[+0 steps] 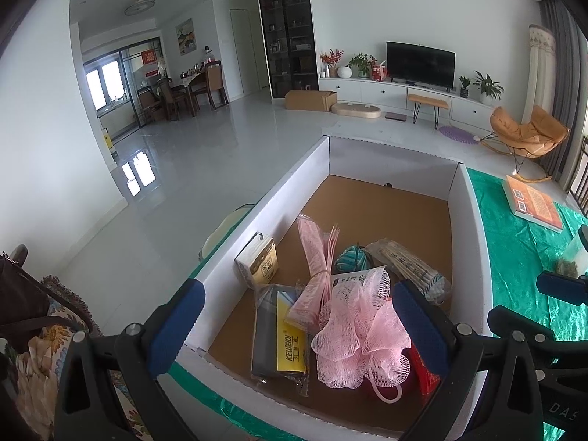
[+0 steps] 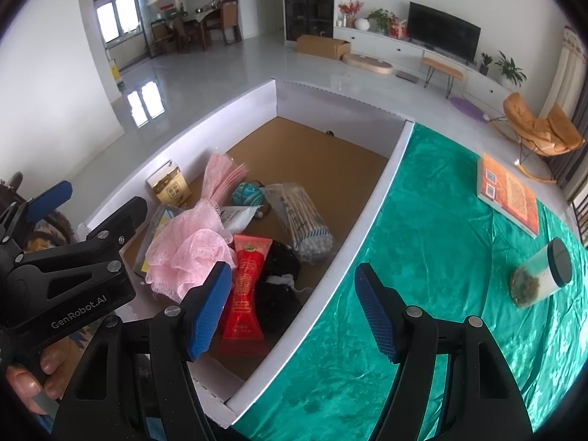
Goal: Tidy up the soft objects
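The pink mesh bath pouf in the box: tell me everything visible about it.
The pink mesh bath pouf is a ruffled ball of netting with a pale loop cord hanging at its near side. It lies inside the white-walled cardboard box, on top of the other contents: it overlaps a white printed packet and touches the red printed pouch and the grey and yellow packet. Neither gripper touches it; the left gripper, open, hovers above it.

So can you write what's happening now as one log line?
left gripper: open, over pink bath puff | right gripper: open, empty, over box edge | jar: lying on green cloth
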A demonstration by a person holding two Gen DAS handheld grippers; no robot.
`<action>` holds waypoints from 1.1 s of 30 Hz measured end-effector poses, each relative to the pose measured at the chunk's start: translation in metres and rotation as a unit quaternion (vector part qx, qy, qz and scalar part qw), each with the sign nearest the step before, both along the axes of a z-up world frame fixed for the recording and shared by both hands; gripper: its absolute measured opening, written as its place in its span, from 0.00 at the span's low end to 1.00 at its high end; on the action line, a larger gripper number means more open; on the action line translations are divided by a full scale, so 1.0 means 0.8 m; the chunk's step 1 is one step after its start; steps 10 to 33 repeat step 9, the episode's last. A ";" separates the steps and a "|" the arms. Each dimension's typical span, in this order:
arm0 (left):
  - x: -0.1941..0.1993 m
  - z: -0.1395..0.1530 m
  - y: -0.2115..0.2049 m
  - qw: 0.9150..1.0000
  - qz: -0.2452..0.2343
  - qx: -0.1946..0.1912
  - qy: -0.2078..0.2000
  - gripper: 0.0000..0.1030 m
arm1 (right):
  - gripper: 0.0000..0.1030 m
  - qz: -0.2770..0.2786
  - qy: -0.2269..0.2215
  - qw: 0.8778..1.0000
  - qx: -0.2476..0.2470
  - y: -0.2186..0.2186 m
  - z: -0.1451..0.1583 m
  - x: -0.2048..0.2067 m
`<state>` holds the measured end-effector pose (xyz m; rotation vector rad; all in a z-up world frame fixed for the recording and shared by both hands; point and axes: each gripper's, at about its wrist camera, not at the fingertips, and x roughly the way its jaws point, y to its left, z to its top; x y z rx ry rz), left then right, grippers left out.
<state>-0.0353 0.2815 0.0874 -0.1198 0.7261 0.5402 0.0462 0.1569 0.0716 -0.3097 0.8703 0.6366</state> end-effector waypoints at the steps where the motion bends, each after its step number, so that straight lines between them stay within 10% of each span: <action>1: 0.000 0.000 0.000 1.000 0.000 0.001 0.000 0.98 | 0.71 0.000 0.000 1.000 -0.001 0.000 0.000 0.000; 33: -0.007 0.003 -0.001 1.000 -0.006 0.001 -0.023 0.99 | 0.71 0.002 0.000 1.000 -0.002 0.002 -0.004 0.000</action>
